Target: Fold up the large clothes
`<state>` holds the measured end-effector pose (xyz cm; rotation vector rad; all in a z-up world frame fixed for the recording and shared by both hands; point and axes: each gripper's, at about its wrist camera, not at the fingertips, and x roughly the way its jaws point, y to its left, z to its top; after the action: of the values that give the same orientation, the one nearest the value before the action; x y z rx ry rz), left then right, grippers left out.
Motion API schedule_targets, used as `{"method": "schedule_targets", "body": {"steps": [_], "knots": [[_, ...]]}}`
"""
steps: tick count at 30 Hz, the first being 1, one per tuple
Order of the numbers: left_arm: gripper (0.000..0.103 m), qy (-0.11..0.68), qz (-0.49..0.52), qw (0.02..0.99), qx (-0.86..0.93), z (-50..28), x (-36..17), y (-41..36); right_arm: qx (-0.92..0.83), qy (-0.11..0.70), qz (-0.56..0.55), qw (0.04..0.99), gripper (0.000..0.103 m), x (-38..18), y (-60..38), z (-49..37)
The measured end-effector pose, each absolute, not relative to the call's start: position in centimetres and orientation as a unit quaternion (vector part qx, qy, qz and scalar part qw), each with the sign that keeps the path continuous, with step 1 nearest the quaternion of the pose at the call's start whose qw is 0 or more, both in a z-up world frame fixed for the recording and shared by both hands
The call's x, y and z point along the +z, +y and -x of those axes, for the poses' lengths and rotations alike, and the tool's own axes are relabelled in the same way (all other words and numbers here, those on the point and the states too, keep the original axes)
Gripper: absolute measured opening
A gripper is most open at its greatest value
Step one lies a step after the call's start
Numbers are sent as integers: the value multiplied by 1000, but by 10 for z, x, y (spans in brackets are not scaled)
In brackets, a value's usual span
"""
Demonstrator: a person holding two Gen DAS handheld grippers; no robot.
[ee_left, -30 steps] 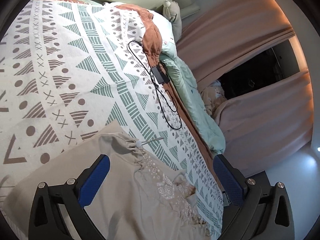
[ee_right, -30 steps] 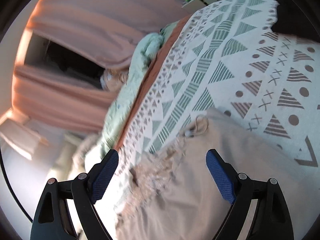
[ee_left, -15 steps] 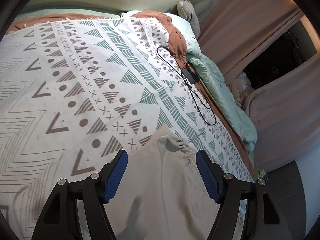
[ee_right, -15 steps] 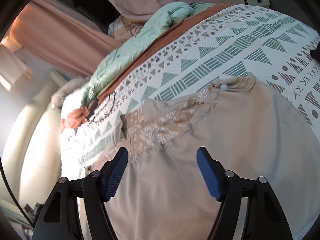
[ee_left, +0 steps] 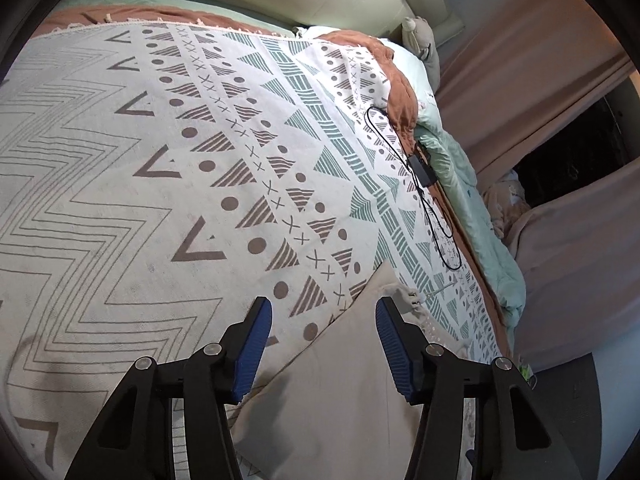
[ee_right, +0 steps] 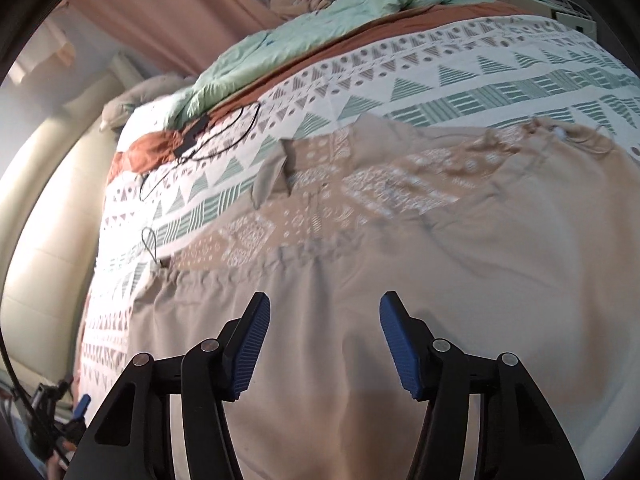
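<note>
From the left wrist we see our left gripper [ee_left: 322,312] above the patterned bedspread [ee_left: 120,208], its jaws half apart and closing with nothing pressed between the blue pads; the corner of the beige garment [ee_left: 340,392] lies under the right-hand finger, and a black cable [ee_left: 434,220] with a small black box [ee_left: 422,170] rests farther up the bed beside the mint quilt [ee_left: 472,216]. From the right wrist we see our right gripper [ee_right: 324,312] above the garment [ee_right: 460,280], which lies spread flat across the bedspread [ee_right: 460,84]; its jaws are half apart and closing, gripping nothing; the garment's white-printed band [ee_right: 340,192] lies beyond the fingertips.
</note>
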<state>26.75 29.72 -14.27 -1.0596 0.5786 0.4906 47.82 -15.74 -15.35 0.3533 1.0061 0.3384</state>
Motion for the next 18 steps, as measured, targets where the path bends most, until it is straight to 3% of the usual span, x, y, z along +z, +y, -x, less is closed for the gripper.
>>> {"method": "schedule_targets", "body": {"steps": [6, 10, 11, 12, 13, 14, 18], "knots": [[56, 295, 502, 783, 220, -282, -164, 306, 156, 516, -102, 836, 57, -184, -114, -494], [56, 317, 512, 770, 212, -291, -178, 307, 142, 526, -51, 837, 41, -200, -104, -499], [56, 319, 516, 768, 206, -293, -179, 307, 136, 525, -44, 839, 30, -199, -104, -502], [56, 320, 517, 768, 202, -295, -180, 306, 131, 524, -37, 841, 26, -199, -105, -504], [56, 321, 516, 769, 199, -297, -179, 304, 131, 523, -32, 842, 12, -198, -105, -507], [56, 320, 516, 770, 195, -299, -178, 303, 134, 523, -31, 841, 7, -199, -104, -509], [56, 321, 525, 769, 176, -303, -177, 297, 136, 506, -20, 851, 2, -192, -104, -516]]}}
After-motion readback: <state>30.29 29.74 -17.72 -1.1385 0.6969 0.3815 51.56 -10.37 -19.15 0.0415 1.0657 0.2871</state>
